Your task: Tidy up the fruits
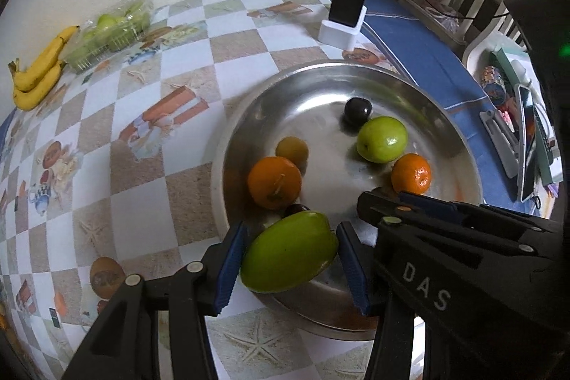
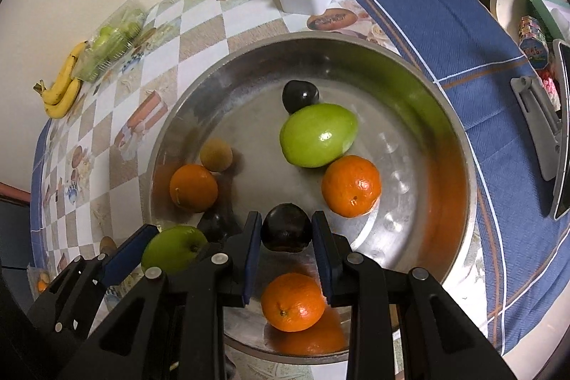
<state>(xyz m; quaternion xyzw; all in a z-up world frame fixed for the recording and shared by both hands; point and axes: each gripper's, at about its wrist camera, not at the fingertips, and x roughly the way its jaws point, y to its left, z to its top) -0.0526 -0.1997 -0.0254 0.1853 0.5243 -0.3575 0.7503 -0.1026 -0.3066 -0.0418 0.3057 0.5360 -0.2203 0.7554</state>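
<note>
My left gripper (image 1: 290,259) is shut on a green apple (image 1: 288,253), held over the near rim of a wide steel bowl (image 1: 242,138). My right gripper (image 2: 286,246) is shut on a dark plum (image 2: 286,228) above the bowl's floor. Loose in the bowl lie a green fruit (image 2: 318,135), three oranges (image 2: 351,186) (image 2: 193,187) (image 2: 293,301), a small yellow-brown fruit (image 2: 216,154) and a dark plum (image 2: 300,95). Another dark plum (image 2: 213,223) is partly hidden behind the left gripper's fingers.
Bananas (image 1: 35,73) and a clear bag of green fruit (image 1: 110,27) lie at the table's far left by the wall. A black device on a white stand (image 1: 347,9) sits behind the bowl. A phone and boxes (image 1: 527,138) crowd the right side.
</note>
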